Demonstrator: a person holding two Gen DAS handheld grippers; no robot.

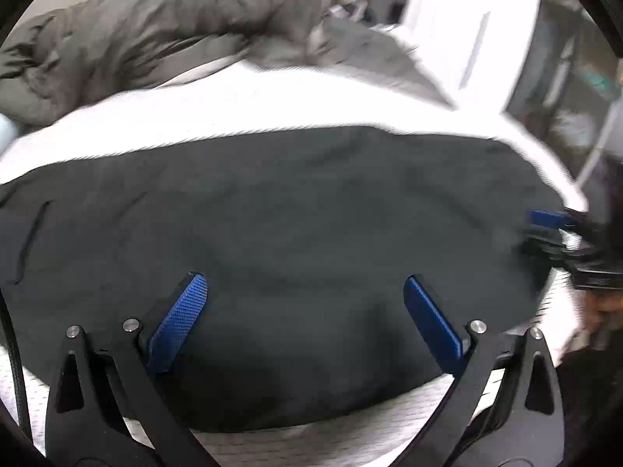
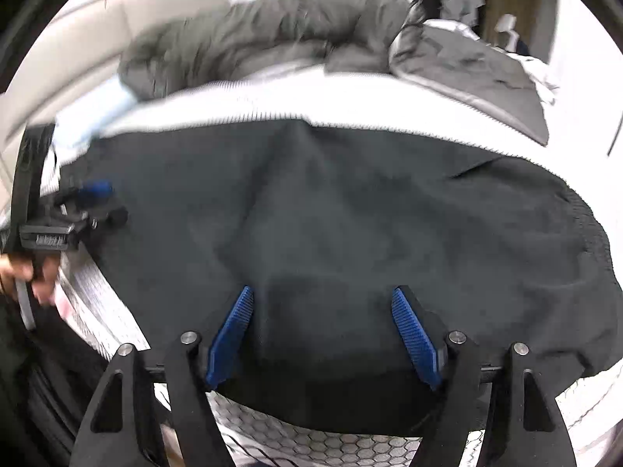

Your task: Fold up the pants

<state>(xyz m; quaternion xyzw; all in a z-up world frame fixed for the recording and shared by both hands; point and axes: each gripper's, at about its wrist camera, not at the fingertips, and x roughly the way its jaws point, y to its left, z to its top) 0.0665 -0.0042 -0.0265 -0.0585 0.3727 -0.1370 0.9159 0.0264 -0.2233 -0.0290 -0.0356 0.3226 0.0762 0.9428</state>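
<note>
Black pants [image 1: 272,210] lie spread across a white bed [image 1: 272,109], and they also fill the middle of the right wrist view [image 2: 350,210]. My left gripper [image 1: 305,284] is open, its blue pads above the near edge of the pants. My right gripper [image 2: 323,295] is open, also above the near edge of the pants. The right gripper shows at the right edge of the left wrist view [image 1: 553,225]. The left gripper shows at the left edge of the right wrist view [image 2: 89,198], held by a hand. Neither gripper holds fabric.
A crumpled grey-green duvet [image 1: 148,39] lies at the back of the bed, also in the right wrist view [image 2: 272,31]. A grey garment [image 2: 479,74] lies at the back right. The mattress cover has a hexagon pattern [image 2: 342,443] at the near edge.
</note>
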